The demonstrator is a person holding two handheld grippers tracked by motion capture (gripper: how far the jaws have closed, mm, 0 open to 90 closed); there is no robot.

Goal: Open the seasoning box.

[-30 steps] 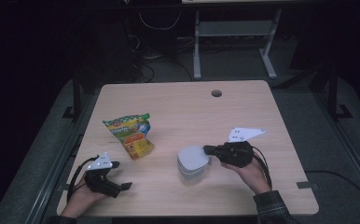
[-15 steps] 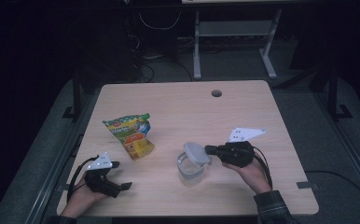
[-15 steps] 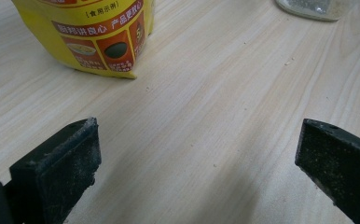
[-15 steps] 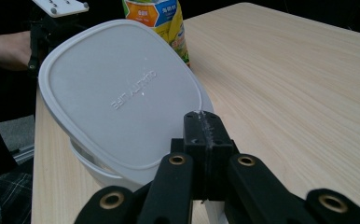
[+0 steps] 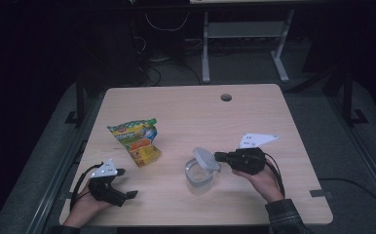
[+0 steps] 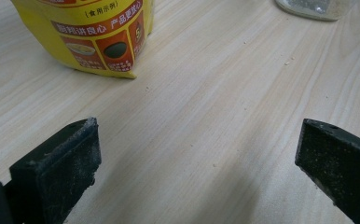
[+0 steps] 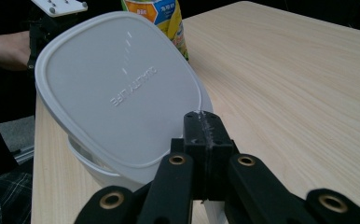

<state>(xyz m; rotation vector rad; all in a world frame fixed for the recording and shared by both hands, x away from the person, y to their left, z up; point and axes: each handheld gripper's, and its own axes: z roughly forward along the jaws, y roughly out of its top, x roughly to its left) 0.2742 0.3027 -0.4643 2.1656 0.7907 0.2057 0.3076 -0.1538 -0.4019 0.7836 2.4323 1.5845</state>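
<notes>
A clear plastic container (image 5: 198,176) stands on the wooden table (image 5: 186,112) near the front middle. Its white lid (image 5: 206,158) is tilted up off the rim, and my right gripper (image 5: 218,157) is shut on the lid's right edge. In the right gripper view the jaws (image 7: 204,128) pinch the rim of the lid (image 7: 117,93), with the container (image 7: 99,170) showing below it. My left gripper (image 5: 126,183) rests open at the front left, nothing between its fingers (image 6: 59,172). A yellow-green snack bag (image 5: 136,140) stands ahead of it.
The snack bag (image 6: 99,37) is close in front of the left jaws, and the container's base (image 6: 315,7) sits farther right. A cable hole (image 5: 226,97) is at the table's back. Bare wood lies behind the bag and container.
The lid lay flat on the container a second ago; my right gripper has lifted it and tipped it up off the rim. The left gripper has not moved.
</notes>
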